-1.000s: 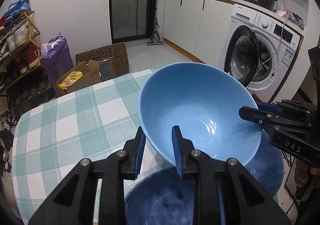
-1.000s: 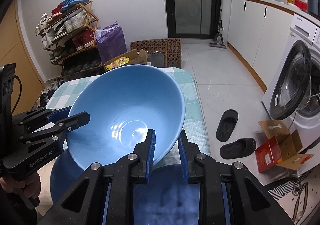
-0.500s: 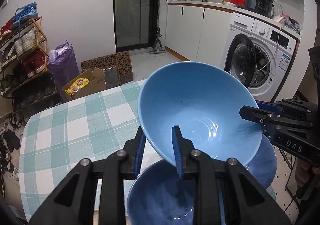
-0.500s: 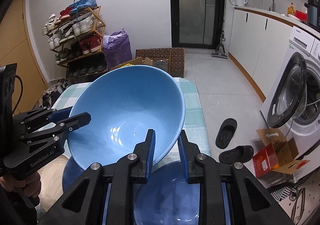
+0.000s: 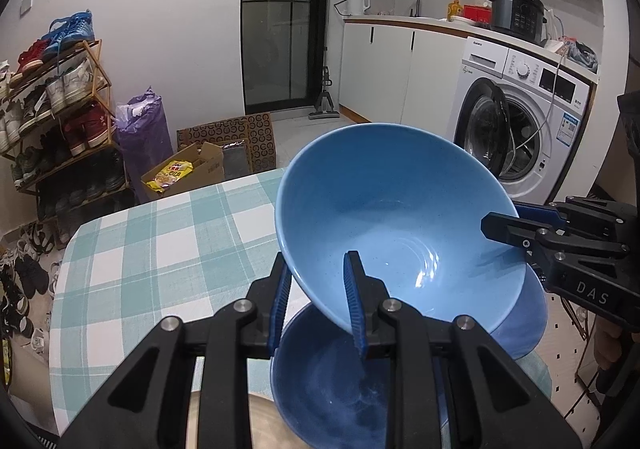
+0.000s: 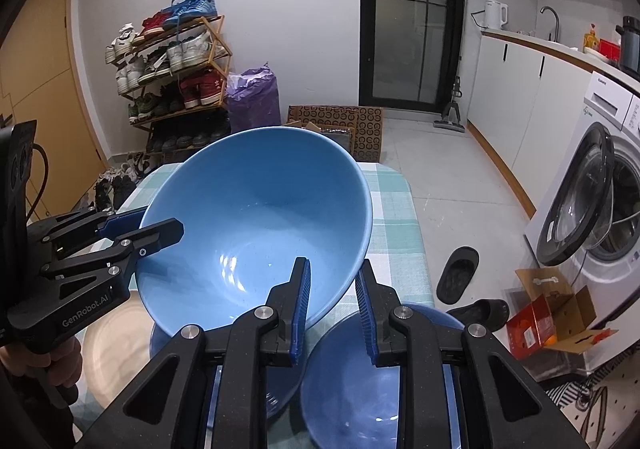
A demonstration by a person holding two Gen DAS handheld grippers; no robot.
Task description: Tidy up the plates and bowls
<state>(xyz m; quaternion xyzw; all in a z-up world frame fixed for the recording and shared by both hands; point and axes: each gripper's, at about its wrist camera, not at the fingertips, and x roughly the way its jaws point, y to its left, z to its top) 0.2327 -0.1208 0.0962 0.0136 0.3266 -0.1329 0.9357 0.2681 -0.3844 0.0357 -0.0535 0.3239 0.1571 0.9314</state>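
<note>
A large light-blue bowl (image 5: 396, 225) is held in the air above the checked table, tilted. My left gripper (image 5: 318, 289) is shut on its near rim. My right gripper (image 6: 332, 297) is shut on the opposite rim of the same bowl (image 6: 256, 225). In the left wrist view the right gripper (image 5: 516, 223) shows at the right, clamped on the rim. In the right wrist view the left gripper (image 6: 144, 231) shows at the left. A darker blue bowl (image 5: 332, 381) and a blue plate (image 5: 524, 325) sit below. The dark bowl (image 6: 360, 377) also shows in the right wrist view.
The table (image 5: 160, 249) has a green-and-white checked cloth. A beige plate (image 6: 116, 349) lies at its near left. A washing machine (image 5: 520, 121) stands to the right with its door open. A shoe rack (image 6: 176, 69), a purple bag (image 5: 140, 133) and cardboard boxes stand beyond the table.
Both grippers have lifted the light-blue bowl higher above the table. More of the dark blue bowl and the plate below shows now.
</note>
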